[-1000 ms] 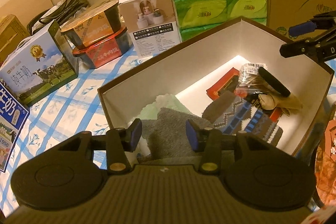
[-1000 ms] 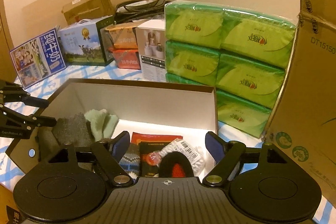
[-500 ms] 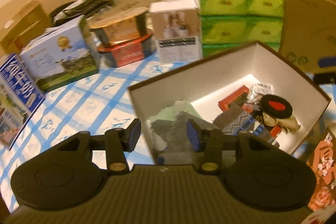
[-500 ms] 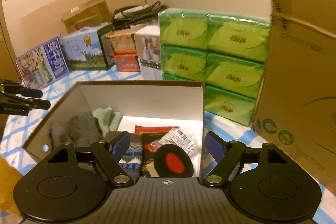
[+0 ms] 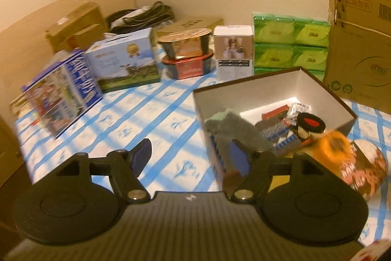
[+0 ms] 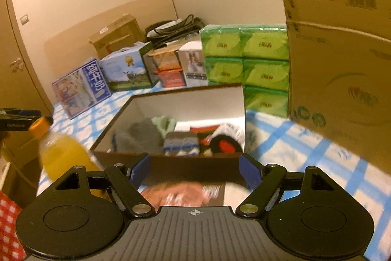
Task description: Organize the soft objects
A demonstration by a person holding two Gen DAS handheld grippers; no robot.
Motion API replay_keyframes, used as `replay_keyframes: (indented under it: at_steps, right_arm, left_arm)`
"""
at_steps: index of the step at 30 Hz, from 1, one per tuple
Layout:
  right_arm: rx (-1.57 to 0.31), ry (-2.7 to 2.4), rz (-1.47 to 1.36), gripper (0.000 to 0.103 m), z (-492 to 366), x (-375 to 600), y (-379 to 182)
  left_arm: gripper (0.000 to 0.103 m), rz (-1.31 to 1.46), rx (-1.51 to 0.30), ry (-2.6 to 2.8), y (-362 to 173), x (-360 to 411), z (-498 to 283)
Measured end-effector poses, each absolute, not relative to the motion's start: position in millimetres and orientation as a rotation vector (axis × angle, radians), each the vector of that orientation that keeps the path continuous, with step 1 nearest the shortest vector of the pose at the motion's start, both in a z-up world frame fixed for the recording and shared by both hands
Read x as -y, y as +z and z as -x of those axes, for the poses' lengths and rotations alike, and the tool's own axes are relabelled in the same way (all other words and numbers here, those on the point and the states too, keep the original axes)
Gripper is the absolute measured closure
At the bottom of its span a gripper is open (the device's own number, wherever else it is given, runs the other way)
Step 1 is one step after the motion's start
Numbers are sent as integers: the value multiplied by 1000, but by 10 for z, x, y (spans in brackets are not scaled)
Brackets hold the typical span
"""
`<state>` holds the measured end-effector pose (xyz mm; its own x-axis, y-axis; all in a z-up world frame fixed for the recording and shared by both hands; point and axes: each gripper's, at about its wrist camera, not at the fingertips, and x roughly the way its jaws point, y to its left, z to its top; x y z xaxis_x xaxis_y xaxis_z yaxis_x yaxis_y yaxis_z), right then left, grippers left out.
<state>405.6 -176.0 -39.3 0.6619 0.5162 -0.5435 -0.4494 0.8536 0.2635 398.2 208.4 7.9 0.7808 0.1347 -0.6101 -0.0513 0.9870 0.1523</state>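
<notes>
A brown box with white inside (image 5: 246, 89) (image 6: 185, 99) stands on the blue-checked cloth. It holds a grey fuzzy cloth (image 5: 234, 126) (image 6: 144, 133), a pale green cloth (image 6: 163, 121), a patterned knit sock (image 5: 278, 133) (image 6: 180, 143), red packets and a black-and-red round item (image 5: 310, 122) (image 6: 224, 144). My left gripper (image 5: 190, 158) is open and empty, above the cloth just left of the box. My right gripper (image 6: 194, 170) is open and empty, in front of the box's near wall.
An orange-drink bottle (image 6: 61, 153) (image 5: 330, 148) stands at the box's near corner, next to a reddish printed pack (image 6: 185, 195) (image 5: 364, 170). Milk cartons (image 5: 66, 89), food tubs (image 5: 185, 58), green tissue packs (image 6: 244, 65) and a tall cardboard box (image 6: 342, 60) line the back.
Both grippers have pulled back and up out of the box. The left one has swung left over the cloth. The bottle and reddish pack have come into view.
</notes>
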Motion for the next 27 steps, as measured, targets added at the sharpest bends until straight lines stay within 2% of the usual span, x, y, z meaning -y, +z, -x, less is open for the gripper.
replay_keyframes:
  at_steps: [8, 12, 20, 27]
  right_arm:
    - [-654, 536, -55, 24, -3179, 1750, -347]
    - [-667, 519, -41, 24, -2785, 1755, -393]
    - [-681, 435, 41, 23, -2185, 1692, -561]
    - [-756, 502, -22, 23, -1856, 1706, -729]
  left_arm:
    - [28, -83, -668, 148, 220, -1785, -2961]
    - [21, -82, -681, 172, 216, -1512, -2542]
    - [21, -64, -707, 177, 26, -976, -1856]
    - [22, -53, -768, 181, -274, -651, -1448]
